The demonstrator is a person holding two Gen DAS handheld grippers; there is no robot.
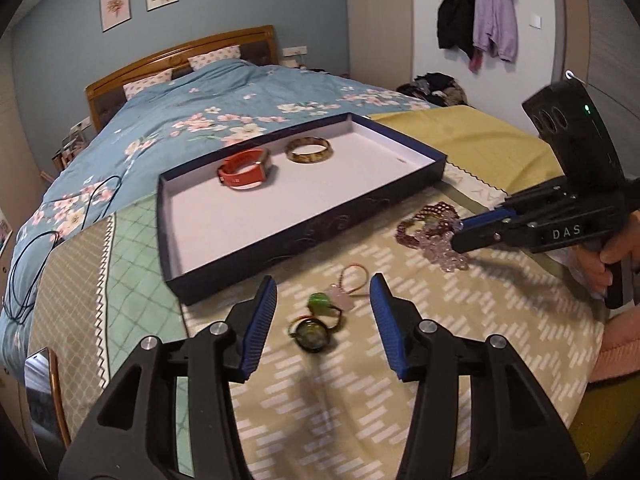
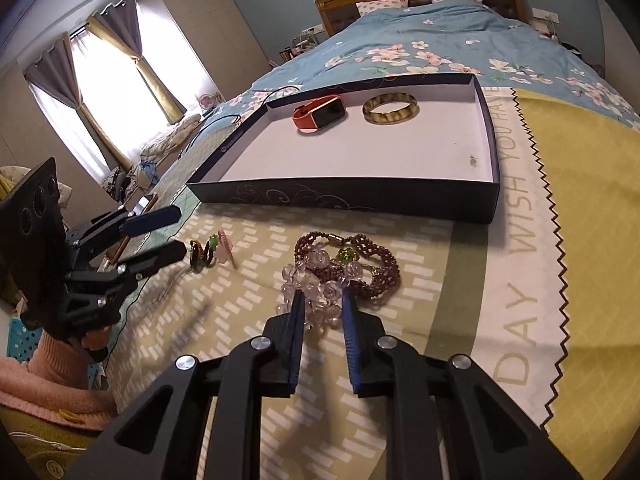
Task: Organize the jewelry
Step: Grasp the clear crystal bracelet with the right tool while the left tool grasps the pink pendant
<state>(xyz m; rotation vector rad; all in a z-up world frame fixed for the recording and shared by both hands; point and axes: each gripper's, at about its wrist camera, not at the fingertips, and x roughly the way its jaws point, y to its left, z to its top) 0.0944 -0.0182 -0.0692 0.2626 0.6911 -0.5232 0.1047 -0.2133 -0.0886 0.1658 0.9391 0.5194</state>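
Dark blue cardboard tray [image 2: 352, 196] with a white inside sits on a patterned cloth [image 2: 400, 360] spread over the bed [image 1: 224, 92]. Only two things in it, both up at the far end: an orange watch [image 2: 320, 114] lying on its side, and a brown-gold bangle [image 2: 390, 109] lying flat just beside it, not touching. The rest of the tray floor is bare white.

Everything else is out on the cloth in front of the tray. There's a heap made of a clear bead bracelet [image 2: 316, 284] tangled with a purple bracelet [image 2: 376, 268]. Off to the side sits a small clump: a dark ring [image 1: 314, 332], a green bit [image 1: 318, 302], a pale pink piece and a thin loop [image 1: 354, 276], a bit blurry.

Right tongs [image 2: 322, 310] are narrowed down around the clear beads at the near edge of the heap; beads sit between the blue pads, but I can't tell if they're actually pinched. Left tongs [image 1: 323, 322] are spread wide, hovering over the ring clump, which shows between the fingers with neither touching it.
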